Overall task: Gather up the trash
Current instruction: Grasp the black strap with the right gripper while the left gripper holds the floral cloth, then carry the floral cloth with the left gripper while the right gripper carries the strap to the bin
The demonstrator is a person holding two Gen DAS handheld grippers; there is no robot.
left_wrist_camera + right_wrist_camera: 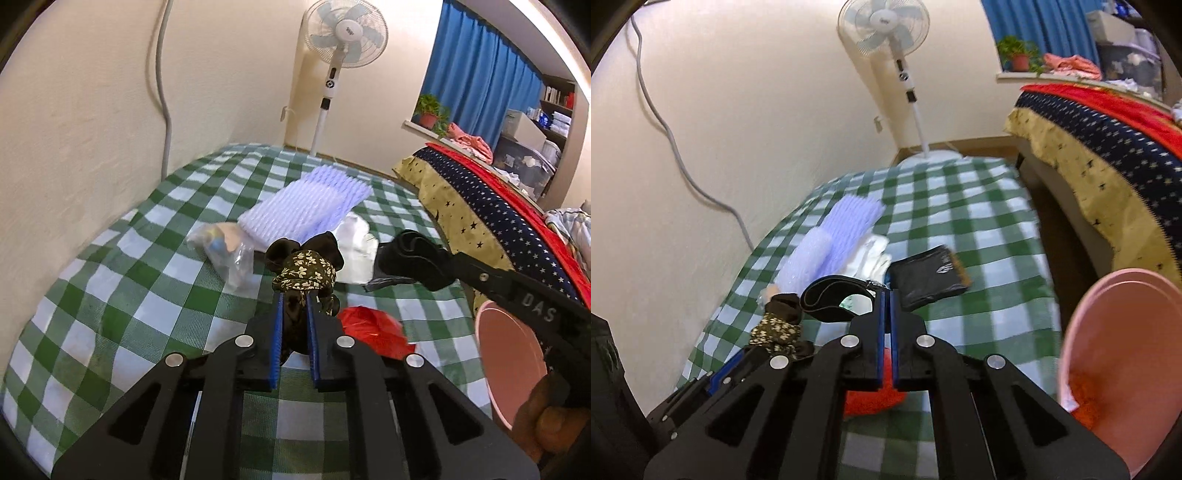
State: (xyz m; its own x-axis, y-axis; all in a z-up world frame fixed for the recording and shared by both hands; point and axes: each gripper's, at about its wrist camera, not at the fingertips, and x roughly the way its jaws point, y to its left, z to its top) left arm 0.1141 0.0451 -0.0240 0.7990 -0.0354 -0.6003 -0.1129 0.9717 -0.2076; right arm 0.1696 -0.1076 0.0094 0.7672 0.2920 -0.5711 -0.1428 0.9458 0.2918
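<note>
**Two grippers, each closed on a soft item, lifted above the checked cloth beside the pink bin**

Landmark: the pink bin (pixel 1123 369), which stands off the near right corner of the green-checked cloth (pixel 110 295), presumably close at hand so that gathered pieces have a short way to travel. The left gripper (pixel 295 295) has its blue pads drawn nearly together on a floral-print fabric bundle (pixel 304 273); the cloth bulges out above the fingertips, which suggests a pinch low on the bundle so that the rest hangs free. It lies well to the left of the bin. The right gripper (pixel 885 295) is closed almost fully, and a black band (pixel 834 299) loops out from its tip; a thin strap needs so narrow a gap to be held at all. This gripper is the nearer to the bin. Pieces on the cloth, farther from the bin: a red crumpled wrapper (pixel 373 328) just behind the grippers, a black pouch (pixel 929 280), white paper (pixel 356 251), a clear plastic bag (pixel 225 251) and a lavender foam net (pixel 303 199). Judged from this layout, both held items are bound for the bin, the loose pieces afterwards.
</note>
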